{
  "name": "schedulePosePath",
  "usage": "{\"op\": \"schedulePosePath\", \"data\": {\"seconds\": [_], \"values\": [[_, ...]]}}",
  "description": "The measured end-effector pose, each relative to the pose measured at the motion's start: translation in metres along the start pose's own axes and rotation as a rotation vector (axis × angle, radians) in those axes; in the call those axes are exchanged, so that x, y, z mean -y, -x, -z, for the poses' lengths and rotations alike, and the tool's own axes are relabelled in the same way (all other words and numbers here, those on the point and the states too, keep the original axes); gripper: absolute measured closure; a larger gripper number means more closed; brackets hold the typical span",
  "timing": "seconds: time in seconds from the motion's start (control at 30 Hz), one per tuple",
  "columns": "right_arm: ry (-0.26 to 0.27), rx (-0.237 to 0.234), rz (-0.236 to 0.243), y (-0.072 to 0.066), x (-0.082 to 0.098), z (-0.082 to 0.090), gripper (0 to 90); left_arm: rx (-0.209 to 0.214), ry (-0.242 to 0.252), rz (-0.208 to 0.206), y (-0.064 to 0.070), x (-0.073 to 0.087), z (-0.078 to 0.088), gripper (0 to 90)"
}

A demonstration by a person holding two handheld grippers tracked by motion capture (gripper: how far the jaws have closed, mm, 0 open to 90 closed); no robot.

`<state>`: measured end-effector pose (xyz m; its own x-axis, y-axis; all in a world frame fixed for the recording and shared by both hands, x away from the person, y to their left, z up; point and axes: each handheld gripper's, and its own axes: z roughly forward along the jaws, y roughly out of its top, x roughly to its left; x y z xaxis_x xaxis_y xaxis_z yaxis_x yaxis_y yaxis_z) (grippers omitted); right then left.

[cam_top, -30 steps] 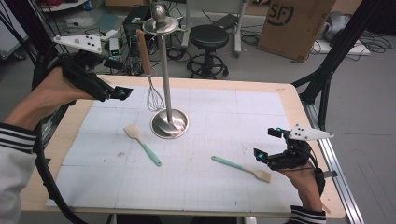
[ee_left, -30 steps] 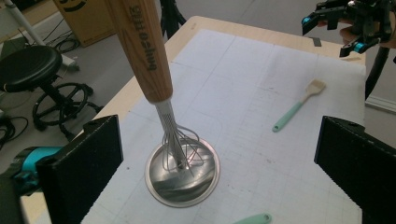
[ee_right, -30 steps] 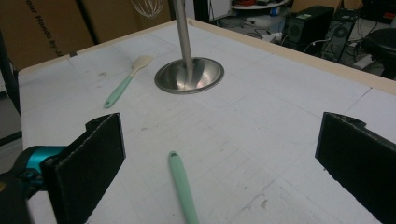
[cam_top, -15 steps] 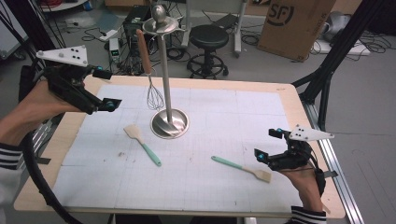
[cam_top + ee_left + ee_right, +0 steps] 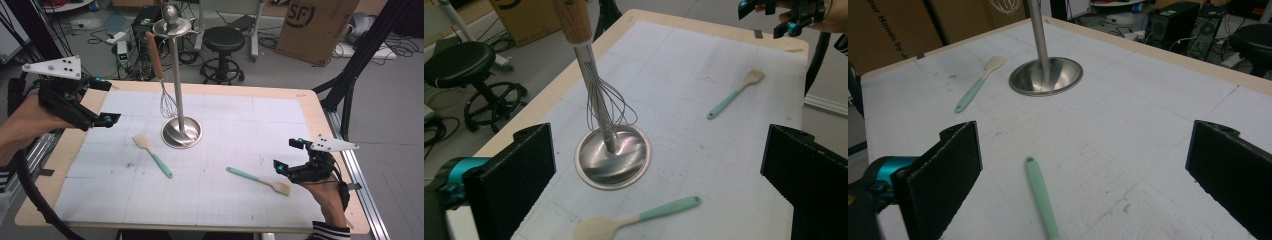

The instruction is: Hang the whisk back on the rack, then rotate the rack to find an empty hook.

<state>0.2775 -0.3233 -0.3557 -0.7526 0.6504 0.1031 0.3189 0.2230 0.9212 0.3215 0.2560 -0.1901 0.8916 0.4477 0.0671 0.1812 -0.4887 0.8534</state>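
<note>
A steel stand (image 5: 181, 132) rises from a round base in the middle of the white mat. From its top hangs a wire whisk (image 5: 167, 104) with a wooden handle. Two mint-handled spatulas lie flat: one (image 5: 152, 155) left of the base, one (image 5: 257, 180) at the front right. My left gripper (image 5: 102, 101) hovers open over the mat's left edge, well left of the whisk (image 5: 604, 100), with nothing between its jaws. My right gripper (image 5: 286, 156) is open just right of the right spatula's blade; in its own view the mint handle (image 5: 1040, 195) lies between the jaws.
The mat (image 5: 240, 125) covers a wooden table (image 5: 310, 100). Behind the table are a black stool (image 5: 223, 40), a cardboard box (image 5: 315, 25), cables and black frame legs (image 5: 350, 85). The left gripper view shows the right gripper (image 5: 794, 15) far across the table.
My left gripper has drawn back to the left, away from the whisk, and turned so its grey plate faces up. The right gripper and both spatulas have stayed put.
</note>
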Motion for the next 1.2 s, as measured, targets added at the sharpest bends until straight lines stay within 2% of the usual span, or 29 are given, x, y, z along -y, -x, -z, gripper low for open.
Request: {"op": "schedulePosePath", "data": {"seconds": [0.27, 0.57, 0.7, 0.83, 1.0, 1.2], "values": [[-0.001, 0.003, -0.007, 0.0, 0.0, 0.002, 0.3, -0.006, 0.007, 0.006, -0.001, 0.0, 0.001, 1.7], [-0.003, 0.004, -0.008, 0.001, 0.0, 0.001, 0.3, -0.01, 0.01, -0.012, 0.002, -0.003, 0.003, 3.3], [-0.005, 0.003, -0.003, 0.001, 0.0, 0.0, 0.3, -0.015, 0.019, -0.024, 0.004, -0.007, 0.006, 10.4], [-0.004, 0.002, -0.002, 0.001, 0.0, 0.0, 0.3, 0.0, 0.023, -0.036, 0.005, -0.011, 0.006, 18.4], [-0.01, 0.0, -0.006, 0.001, 0.001, 0.0, 0.3, 0.014, 0.022, -0.046, 0.007, -0.017, 0.007, 32.3], [-0.014, -0.002, -0.004, 0.001, 0.001, -0.001, 0.3, 0.024, 0.04, -0.028, 0.007, -0.027, 0.005, 50.1]]}}
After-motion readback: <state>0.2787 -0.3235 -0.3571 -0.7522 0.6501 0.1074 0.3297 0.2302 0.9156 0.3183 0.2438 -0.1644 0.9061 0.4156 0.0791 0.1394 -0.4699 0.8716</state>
